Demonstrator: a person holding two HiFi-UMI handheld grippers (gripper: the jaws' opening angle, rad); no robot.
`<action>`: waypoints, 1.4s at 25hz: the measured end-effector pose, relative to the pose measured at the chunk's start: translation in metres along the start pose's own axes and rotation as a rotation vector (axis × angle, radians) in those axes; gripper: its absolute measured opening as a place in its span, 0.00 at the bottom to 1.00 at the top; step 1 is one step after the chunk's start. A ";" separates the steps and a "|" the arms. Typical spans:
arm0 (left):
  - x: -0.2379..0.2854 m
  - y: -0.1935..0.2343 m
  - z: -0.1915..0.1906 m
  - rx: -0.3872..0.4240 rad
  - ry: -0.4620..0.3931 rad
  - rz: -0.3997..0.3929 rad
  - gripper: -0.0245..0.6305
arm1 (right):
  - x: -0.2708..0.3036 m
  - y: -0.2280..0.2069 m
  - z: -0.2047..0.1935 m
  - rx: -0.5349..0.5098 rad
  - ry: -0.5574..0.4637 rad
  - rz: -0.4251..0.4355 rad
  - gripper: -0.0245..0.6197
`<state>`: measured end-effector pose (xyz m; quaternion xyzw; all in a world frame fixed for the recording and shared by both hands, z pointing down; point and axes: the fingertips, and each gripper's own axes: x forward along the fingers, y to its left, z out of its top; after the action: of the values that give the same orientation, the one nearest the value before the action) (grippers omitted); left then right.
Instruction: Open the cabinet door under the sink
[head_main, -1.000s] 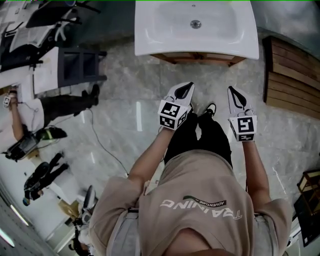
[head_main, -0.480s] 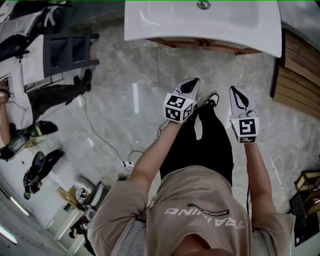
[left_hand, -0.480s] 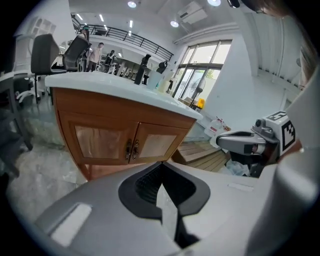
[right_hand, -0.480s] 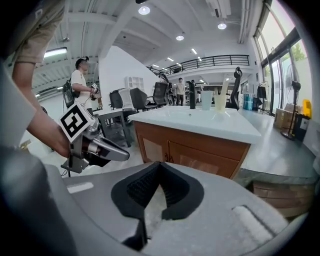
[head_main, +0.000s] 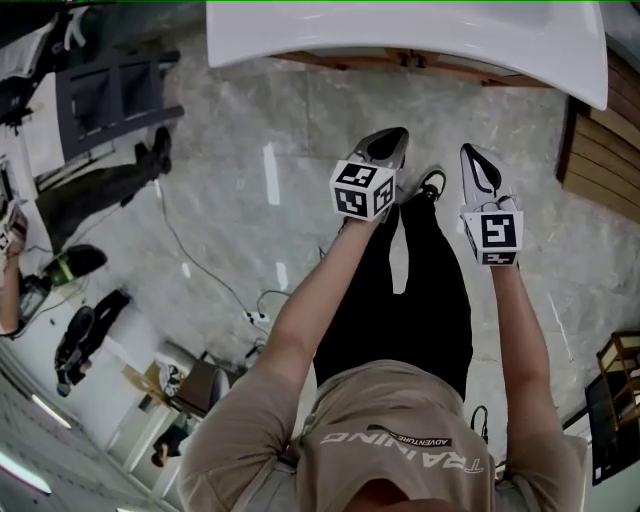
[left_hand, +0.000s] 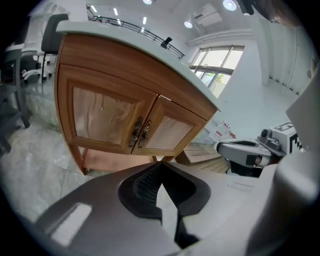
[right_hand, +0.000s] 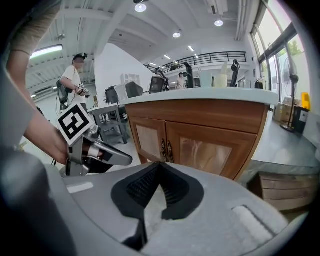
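Glossy wooden cabinet (right_hand: 205, 142), polished stone floor (head_main: 300, 130)

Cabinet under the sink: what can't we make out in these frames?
Head view: the sink overhangs the cabinet, hiding its front; the top edge cuts the sink off.
Left gripper view: the handles are too small for their shape; the left gripper covers part of the cabinet's base.
Right gripper view: the right gripper covers part of the doors' lower edge.
Inside: hidden behind shut doors, all views.
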<state>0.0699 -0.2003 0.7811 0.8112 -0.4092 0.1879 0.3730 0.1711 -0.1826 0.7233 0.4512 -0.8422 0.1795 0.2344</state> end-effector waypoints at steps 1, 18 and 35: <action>0.006 0.007 -0.003 -0.019 -0.003 0.003 0.06 | 0.005 -0.002 -0.004 0.004 0.003 -0.003 0.04; 0.069 0.066 0.016 -0.530 -0.287 -0.138 0.06 | 0.033 0.003 -0.007 -0.043 -0.050 0.019 0.04; 0.112 0.090 0.056 -1.168 -0.699 -0.353 0.29 | 0.029 -0.027 -0.024 0.008 -0.023 0.016 0.04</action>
<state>0.0638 -0.3359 0.8536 0.5454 -0.4012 -0.3978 0.6191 0.1850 -0.2043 0.7615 0.4476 -0.8476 0.1795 0.2214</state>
